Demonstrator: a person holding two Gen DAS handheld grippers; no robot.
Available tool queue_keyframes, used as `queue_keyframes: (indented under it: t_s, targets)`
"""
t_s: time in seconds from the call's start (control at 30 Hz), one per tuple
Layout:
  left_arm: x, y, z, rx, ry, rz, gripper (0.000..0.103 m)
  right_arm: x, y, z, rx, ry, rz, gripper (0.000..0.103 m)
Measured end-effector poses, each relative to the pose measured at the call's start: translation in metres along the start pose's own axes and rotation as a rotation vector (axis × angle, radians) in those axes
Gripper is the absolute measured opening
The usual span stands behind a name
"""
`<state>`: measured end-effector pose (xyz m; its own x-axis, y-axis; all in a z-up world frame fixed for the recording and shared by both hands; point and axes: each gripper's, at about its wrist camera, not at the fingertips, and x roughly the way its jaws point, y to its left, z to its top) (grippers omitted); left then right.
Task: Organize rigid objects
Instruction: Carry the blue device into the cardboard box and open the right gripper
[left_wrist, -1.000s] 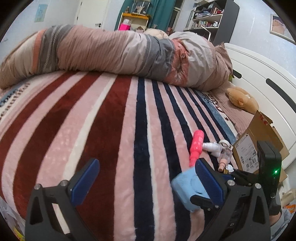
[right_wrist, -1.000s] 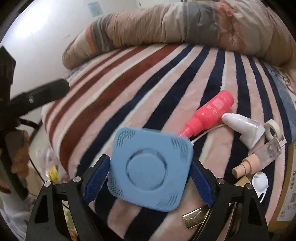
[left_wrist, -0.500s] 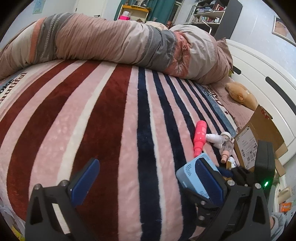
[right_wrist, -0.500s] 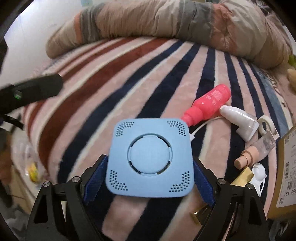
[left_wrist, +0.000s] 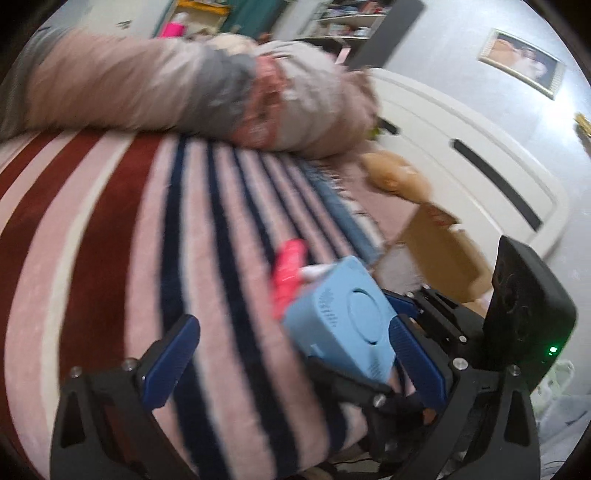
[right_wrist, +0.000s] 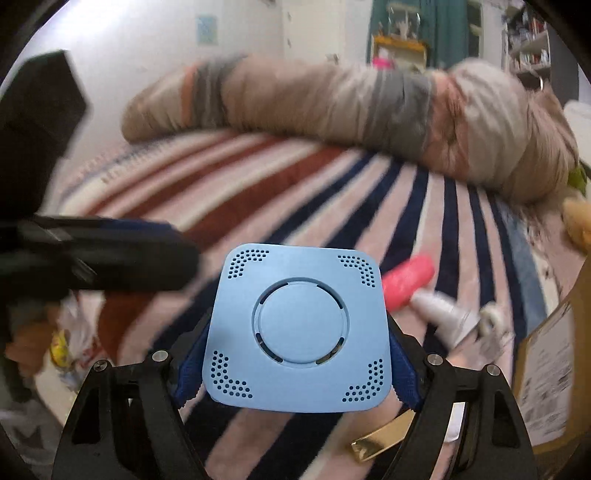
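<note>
A light blue square box with dotted corner vents (right_wrist: 301, 328) is clamped between the blue pads of my right gripper (right_wrist: 295, 362) and is held lifted above the striped blanket. It also shows in the left wrist view (left_wrist: 340, 321), tilted, beside my left gripper (left_wrist: 291, 365), which is open and empty. A pink bottle (right_wrist: 406, 282) and a white nozzle bottle (right_wrist: 439, 317) lie on the blanket to the right of the box. The pink bottle shows blurred in the left wrist view (left_wrist: 290, 273).
A cardboard box (left_wrist: 439, 251) stands at the bed's right edge, also in the right wrist view (right_wrist: 550, 369). A gold bar-shaped object (right_wrist: 380, 435) lies under my right gripper. A rolled duvet (right_wrist: 351, 103) lies along the far side. A white headboard (left_wrist: 480, 166) is at right.
My right gripper has lifted the blue box higher off the blanket. My left gripper has swung right, closer to the box. Both views are now motion-blurred.
</note>
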<state>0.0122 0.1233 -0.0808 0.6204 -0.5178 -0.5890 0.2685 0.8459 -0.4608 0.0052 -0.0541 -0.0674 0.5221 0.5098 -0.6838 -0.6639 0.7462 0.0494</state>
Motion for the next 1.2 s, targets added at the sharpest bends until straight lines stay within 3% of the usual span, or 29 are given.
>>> queue_keyframes:
  t_s: [0.23,0.37,0.4,0.57,0.7,0.87,1.03,1.2]
  targets:
    - [0.003,-0.077,0.043,0.114,-0.010,-0.172,0.083,-0.073,-0.021,0.026,-0.011,-0.187,-0.004,0.079]
    - [0.018,-0.127,0.066,0.181,0.008,-0.255,0.060,-0.113,-0.042,0.029,-0.012,-0.283,-0.034,0.079]
    - [0.022,-0.141,0.070,0.201,0.012,-0.261,0.053,-0.124,-0.050,0.028,-0.016,-0.304,-0.056,0.079]
    - [0.054,-0.213,0.083,0.320,0.032,-0.246,0.044,-0.161,-0.093,0.015,0.017,-0.348,-0.130,0.079]
    - [0.091,-0.264,0.083,0.403,0.092,-0.233,0.043,-0.180,-0.138,-0.002,0.088,-0.318,-0.178,0.079]
    - [0.141,-0.305,0.075,0.472,0.210,-0.220,0.043,-0.194,-0.190,-0.028,0.170,-0.212,-0.230,0.079]
    - [0.175,-0.312,0.069,0.484,0.303,-0.197,0.043,-0.184,-0.226,-0.048,0.218,-0.072,-0.229,0.079]
    - [0.184,-0.311,0.065,0.485,0.328,-0.185,0.043,-0.176,-0.236,-0.057,0.250,-0.020,-0.193,0.079]
